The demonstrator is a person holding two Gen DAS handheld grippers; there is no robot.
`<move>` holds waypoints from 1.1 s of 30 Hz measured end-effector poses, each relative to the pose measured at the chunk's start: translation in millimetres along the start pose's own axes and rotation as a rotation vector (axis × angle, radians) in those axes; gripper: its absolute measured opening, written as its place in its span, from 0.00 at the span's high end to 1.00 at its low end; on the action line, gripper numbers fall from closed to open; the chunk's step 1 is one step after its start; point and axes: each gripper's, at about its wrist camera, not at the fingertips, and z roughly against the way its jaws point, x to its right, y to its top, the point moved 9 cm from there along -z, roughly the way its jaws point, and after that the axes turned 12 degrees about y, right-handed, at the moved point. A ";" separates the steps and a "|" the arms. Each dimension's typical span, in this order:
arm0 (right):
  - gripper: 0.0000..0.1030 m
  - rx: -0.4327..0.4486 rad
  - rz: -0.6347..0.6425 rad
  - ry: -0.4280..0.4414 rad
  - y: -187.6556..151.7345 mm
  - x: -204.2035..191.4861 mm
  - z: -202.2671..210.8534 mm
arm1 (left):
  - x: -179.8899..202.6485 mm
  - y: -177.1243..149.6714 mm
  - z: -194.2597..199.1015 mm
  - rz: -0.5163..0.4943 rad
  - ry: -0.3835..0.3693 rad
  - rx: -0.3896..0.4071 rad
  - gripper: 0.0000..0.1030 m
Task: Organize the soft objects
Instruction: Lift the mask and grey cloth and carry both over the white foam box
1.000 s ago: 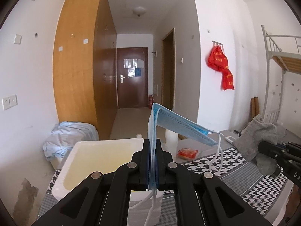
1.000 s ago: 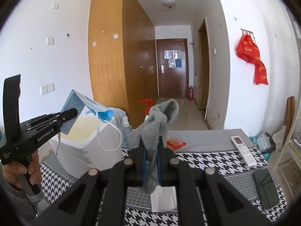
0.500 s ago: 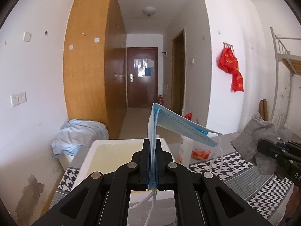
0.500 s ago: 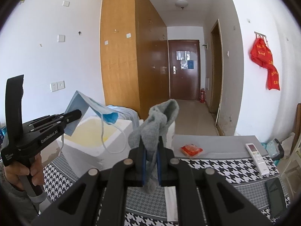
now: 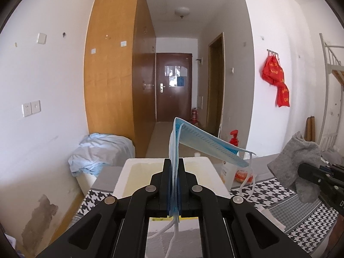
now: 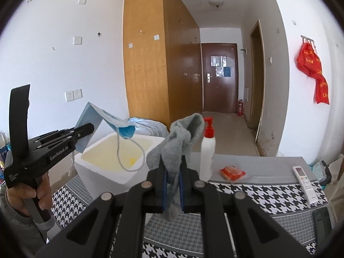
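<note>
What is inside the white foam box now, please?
The foam box shows a yellowish inner floor with one small yellow spot, nothing else. The mask in the left gripper hangs above it, its loop dangling over the opening. The near inner wall is hidden.

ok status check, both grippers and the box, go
Left gripper shut on blue face mask, near white foam box. Right gripper shut on grey sock. Box open, nothing blocking; pump bottle beside it.

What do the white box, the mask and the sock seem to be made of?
Box: likely foam, with thick matte white walls and a yellowed inside. Mask: thin blue pleated sheet, probably nonwoven fabric, with white ear loops. Sock: grey, fuzzy and limp, apparently a knit.
</note>
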 end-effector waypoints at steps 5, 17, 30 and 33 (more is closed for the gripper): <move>0.88 -0.014 0.009 0.016 1.3 -6.9 -7.4 | -11.5 0.3 -0.3 0.011 0.026 0.002 0.96; 0.88 -0.045 0.025 0.058 1.6 -25.7 -28.1 | -24.6 -3.8 -25.1 0.010 0.057 -0.055 0.96; 0.88 -0.067 0.023 0.029 1.7 -21.7 -42.4 | -23.1 -10.2 -61.6 0.005 0.041 -0.126 0.96; 0.88 -0.070 0.022 0.017 1.9 -21.0 -43.5 | -21.8 -13.3 -67.6 0.003 0.036 -0.144 0.96</move>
